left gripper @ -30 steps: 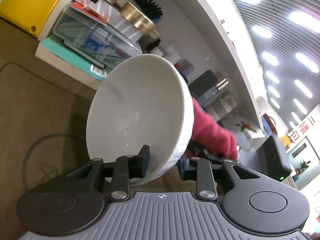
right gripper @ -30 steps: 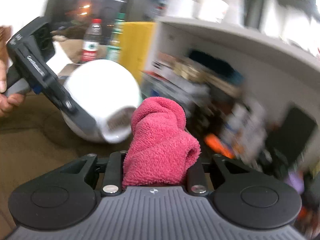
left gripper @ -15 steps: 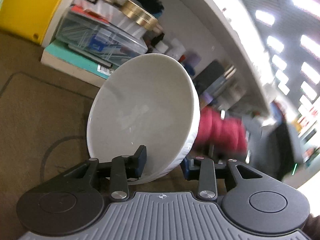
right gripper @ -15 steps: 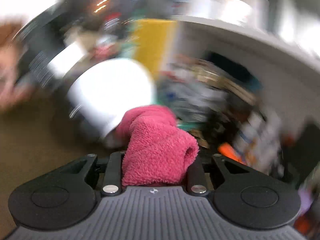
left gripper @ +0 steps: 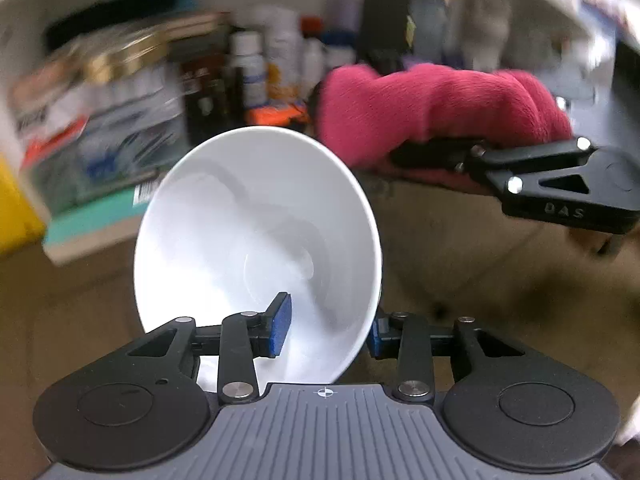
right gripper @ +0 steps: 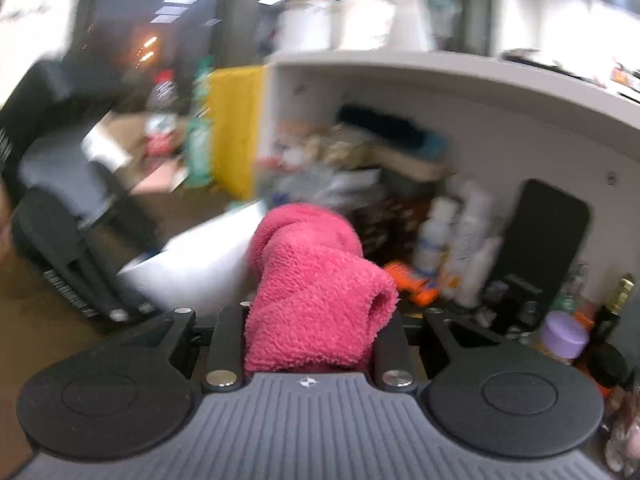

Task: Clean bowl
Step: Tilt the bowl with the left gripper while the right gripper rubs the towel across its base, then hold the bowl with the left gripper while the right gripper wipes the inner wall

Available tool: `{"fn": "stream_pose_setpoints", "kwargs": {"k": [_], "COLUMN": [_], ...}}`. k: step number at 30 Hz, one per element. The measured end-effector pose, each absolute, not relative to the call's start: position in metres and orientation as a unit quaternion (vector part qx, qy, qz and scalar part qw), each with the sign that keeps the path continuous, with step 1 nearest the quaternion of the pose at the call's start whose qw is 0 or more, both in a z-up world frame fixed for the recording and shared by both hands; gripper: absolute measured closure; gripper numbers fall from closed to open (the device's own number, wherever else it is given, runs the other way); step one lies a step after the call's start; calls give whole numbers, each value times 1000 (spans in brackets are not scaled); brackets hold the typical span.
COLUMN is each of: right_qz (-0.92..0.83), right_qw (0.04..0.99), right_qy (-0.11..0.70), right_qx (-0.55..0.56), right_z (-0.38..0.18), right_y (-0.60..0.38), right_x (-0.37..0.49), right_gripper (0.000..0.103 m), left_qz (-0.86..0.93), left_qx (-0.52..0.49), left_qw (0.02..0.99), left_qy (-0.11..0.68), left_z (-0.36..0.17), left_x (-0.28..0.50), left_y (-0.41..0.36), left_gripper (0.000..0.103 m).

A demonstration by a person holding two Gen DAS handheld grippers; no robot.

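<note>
A white bowl [left gripper: 256, 240] stands tilted with its inside facing the left wrist camera. My left gripper [left gripper: 328, 332] straddles its near right wall, and its jaws are opening. The inner blue pad [left gripper: 280, 326] stands off the wall with its face showing; the other pad sits just outside the rim. My right gripper [right gripper: 316, 312] is shut on a bunched pink cloth [right gripper: 316, 288]. In the left wrist view that cloth [left gripper: 432, 108] and the right gripper [left gripper: 404, 156] hover beyond the bowl's upper right rim, apart from it. The right wrist view shows the bowl [right gripper: 192, 264] blurred, left of the cloth.
A brown table [left gripper: 460, 272] lies under everything. Behind the bowl runs a white shelf [right gripper: 460, 88] crammed with bottles [left gripper: 248, 68], boxes and a black device [right gripper: 544, 236]. A yellow panel [right gripper: 236, 128] stands at its left end. The left gripper's body [right gripper: 68, 264] fills the left side.
The left gripper has rolled and swung toward the shelf, and its jaws have widened around the bowl's wall. The right gripper with the cloth has shifted and now sits beyond the bowl's rim.
</note>
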State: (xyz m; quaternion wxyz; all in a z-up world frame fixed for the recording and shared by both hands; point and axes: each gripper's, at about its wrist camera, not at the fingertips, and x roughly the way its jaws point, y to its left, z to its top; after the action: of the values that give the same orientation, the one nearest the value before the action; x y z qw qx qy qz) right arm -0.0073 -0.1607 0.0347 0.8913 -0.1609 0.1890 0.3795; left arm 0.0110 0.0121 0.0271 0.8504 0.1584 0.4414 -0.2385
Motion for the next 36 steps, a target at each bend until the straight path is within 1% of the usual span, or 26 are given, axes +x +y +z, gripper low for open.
{"fn": "stream_pose_setpoints", "kwargs": {"k": [1, 4, 6, 9, 13, 18, 21, 24, 27, 30, 31, 34, 36], "right_qz": [390, 414, 421, 406, 382, 343, 330, 328, 345, 382, 389, 410, 408], "right_qw": [884, 866, 865, 874, 891, 905, 913, 914, 902, 882, 879, 871, 870], "right_qy": [190, 195, 202, 208, 210, 229, 224, 219, 232, 234, 236, 241, 238], "right_qx": [-176, -201, -183, -170, -126, -102, -89, -95, -113, -151, -143, -121, -137], "right_z": [31, 19, 15, 9, 13, 11, 15, 21, 18, 13, 14, 15, 15], "right_y": [-158, -157, -168, -179, -197, -203, -204, -197, -181, -165, -169, -180, -182], "right_x": [-14, -36, -42, -48, -54, -41, -30, -15, -8, -21, -24, -32, -43], "right_gripper": [77, 77, 77, 77, 77, 77, 77, 77, 77, 76, 76, 76, 77], "left_qz": [-234, -225, -208, -201, -189, -177, -172, -168, -166, -164, -163, -158, -158], "left_qx": [179, 211, 230, 236, 251, 253, 255, 255, 255, 254, 257, 262, 261], "left_qw": [847, 839, 839, 839, 840, 841, 842, 843, 843, 845, 845, 847, 847], "left_qy": [443, 449, 447, 447, 442, 444, 443, 443, 443, 442, 440, 435, 435], "left_z": [26, 19, 16, 16, 16, 16, 15, 15, 15, 15, 15, 15, 15], "left_x": [9, 5, 1, -2, -7, -6, -5, -6, -6, -6, -6, -9, -9], "left_y": [4, -16, -26, -33, -41, -47, -50, -51, -51, -50, -50, -50, -50], "left_gripper": [52, 41, 40, 41, 41, 40, 40, 38, 38, 36, 35, 35, 35]}}
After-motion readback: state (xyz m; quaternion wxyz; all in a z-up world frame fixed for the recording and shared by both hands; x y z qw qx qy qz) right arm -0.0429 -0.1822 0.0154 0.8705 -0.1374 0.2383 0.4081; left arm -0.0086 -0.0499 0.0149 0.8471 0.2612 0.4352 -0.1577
